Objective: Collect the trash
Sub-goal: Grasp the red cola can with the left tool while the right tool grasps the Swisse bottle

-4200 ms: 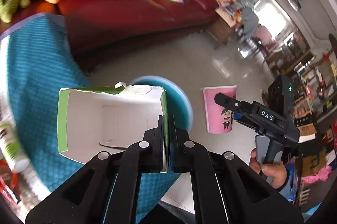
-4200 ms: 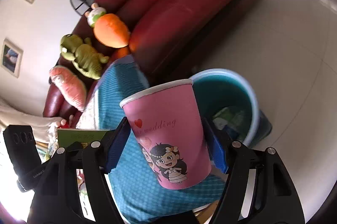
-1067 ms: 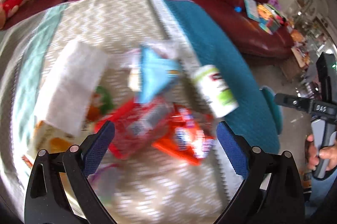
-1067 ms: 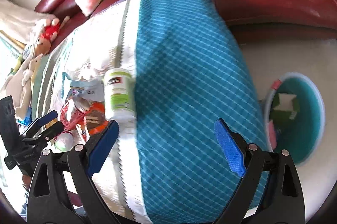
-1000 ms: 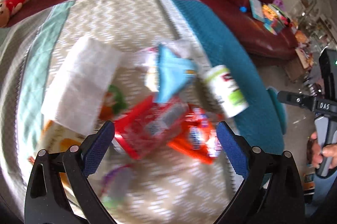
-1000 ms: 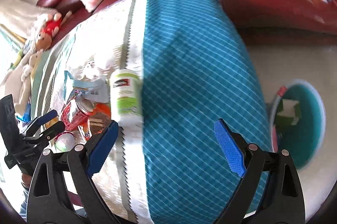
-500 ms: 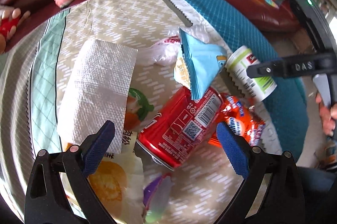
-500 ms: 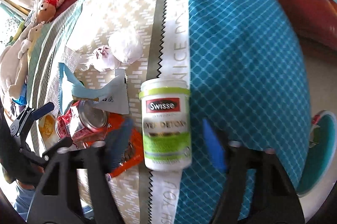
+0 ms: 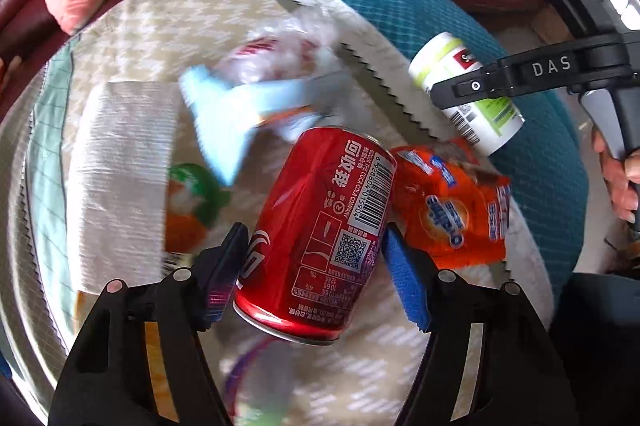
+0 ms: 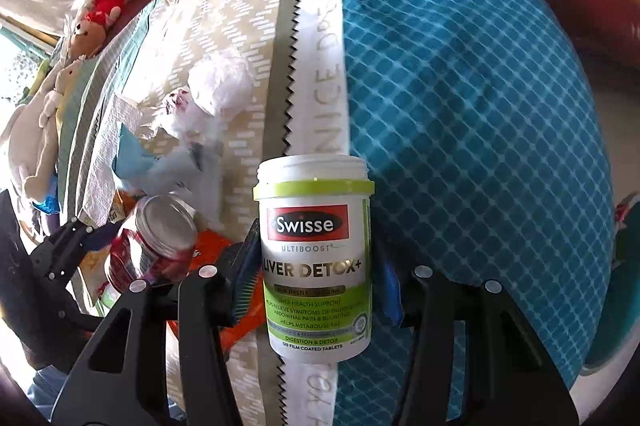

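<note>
Blurred across the upper centre of the left wrist view: a clear plastic bag (image 9: 280, 54) and a light-blue wrapper (image 9: 236, 110), detail lost. Smeared beyond reading at the bottom centre, something purple and green (image 9: 260, 366). Half hidden under a white paper towel (image 9: 120, 166) at left, a packet with orange and green print (image 9: 192, 202). Cut off at the right edge, a hand (image 9: 620, 178) on the handle of the right hand-held gripper (image 10: 314, 278).

Left hand-held gripper (image 9: 312, 266) pointing steeply down at the patterned cloth (image 10: 460, 106), jaws closing around a red cola can (image 9: 320, 226) lying on its side at frame centre; pads just beside the can's walls, contact not clear. Orange snack packet (image 9: 452, 206) just right of the can.

In the right wrist view, right hand-held gripper also angled steeply down, jaws closing on a white supplement bottle (image 10: 314, 258) lying at lower centre; blue pads against both its sides. White crumpled tissue (image 10: 216, 86) in the upper left, well apart.
</note>
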### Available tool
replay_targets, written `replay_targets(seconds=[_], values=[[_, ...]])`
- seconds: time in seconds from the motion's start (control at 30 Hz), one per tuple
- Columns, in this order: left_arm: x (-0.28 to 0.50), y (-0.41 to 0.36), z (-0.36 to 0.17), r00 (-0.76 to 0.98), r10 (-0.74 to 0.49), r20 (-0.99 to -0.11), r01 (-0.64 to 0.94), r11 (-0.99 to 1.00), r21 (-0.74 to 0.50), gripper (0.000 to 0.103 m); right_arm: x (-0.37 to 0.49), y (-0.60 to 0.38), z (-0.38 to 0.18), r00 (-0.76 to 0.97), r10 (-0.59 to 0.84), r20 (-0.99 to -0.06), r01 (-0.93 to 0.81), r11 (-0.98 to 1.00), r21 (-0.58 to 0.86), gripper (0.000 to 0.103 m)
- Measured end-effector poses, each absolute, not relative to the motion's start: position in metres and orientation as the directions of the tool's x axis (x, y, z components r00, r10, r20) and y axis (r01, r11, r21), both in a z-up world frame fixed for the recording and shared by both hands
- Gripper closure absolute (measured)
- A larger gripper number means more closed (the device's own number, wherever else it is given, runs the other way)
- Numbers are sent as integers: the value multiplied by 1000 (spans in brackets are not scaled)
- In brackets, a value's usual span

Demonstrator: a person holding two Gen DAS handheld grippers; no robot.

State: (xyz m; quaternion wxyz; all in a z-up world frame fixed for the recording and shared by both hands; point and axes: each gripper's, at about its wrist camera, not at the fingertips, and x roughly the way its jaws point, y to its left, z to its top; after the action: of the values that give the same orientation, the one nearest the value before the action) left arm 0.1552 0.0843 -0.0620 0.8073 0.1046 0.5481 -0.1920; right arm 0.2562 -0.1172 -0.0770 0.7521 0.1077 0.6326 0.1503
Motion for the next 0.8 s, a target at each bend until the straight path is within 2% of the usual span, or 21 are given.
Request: replay_targets(seconds=[0.33, 0.4, 0.8], values=[[169, 82, -81, 306, -147, -941, 329, 943, -41, 32, 250, -122, -84, 153, 372, -916, -89, 928, 362, 53], [169, 82, -79, 313, -143, -939, 312, 949, -41, 36, 247, -123, -84, 173, 374, -911, -86, 927, 364, 54], [145, 83, -30, 406, -136, -904, 241, 970, -38, 38, 219, -166, -49, 299, 448, -843, -50, 889, 455, 55]])
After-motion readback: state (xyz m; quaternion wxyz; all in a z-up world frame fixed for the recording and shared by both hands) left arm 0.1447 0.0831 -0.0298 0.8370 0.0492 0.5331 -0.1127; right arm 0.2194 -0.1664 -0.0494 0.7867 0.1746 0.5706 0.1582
